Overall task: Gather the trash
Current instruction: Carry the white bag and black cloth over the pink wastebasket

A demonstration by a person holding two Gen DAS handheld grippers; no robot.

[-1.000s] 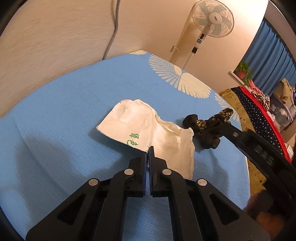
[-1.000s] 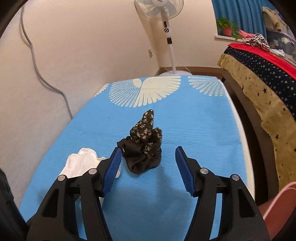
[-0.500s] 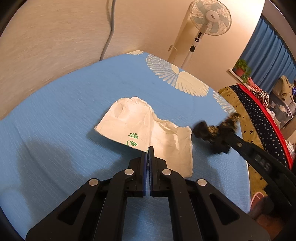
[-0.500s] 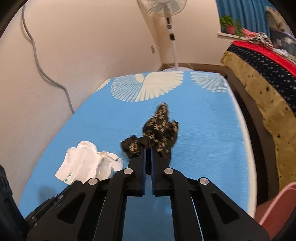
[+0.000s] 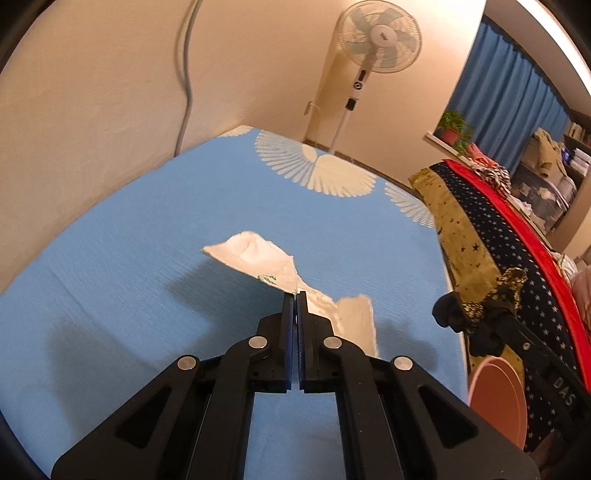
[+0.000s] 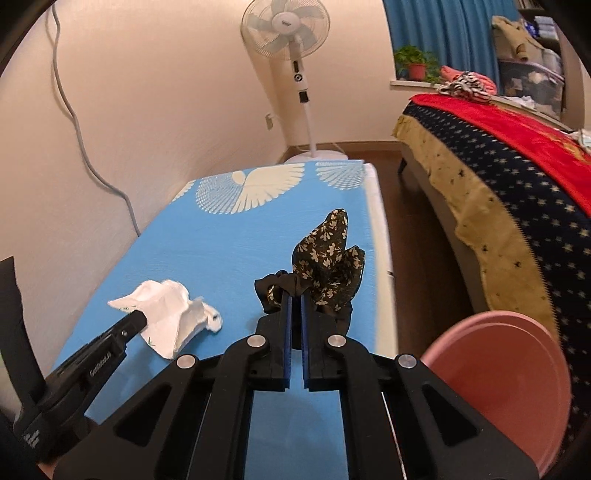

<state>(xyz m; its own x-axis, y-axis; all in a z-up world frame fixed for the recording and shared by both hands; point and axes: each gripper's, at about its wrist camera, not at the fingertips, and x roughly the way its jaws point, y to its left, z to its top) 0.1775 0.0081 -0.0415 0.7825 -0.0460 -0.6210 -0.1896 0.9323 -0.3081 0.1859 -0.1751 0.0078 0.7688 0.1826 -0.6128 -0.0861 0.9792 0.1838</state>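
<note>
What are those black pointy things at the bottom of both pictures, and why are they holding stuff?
They are grippers: pinching tools a person holds, one in each hand. A small camera sits on each one, looking along its two fingers, so each picture is one tool's view. The left gripper is shut on a crumpled white paper, lifting it off the blue table cover. The right gripper is shut on a black flowery cloth. Beside the table stands a pink bin, probably where the trash goes. Behind are a fan and a bed.
</note>
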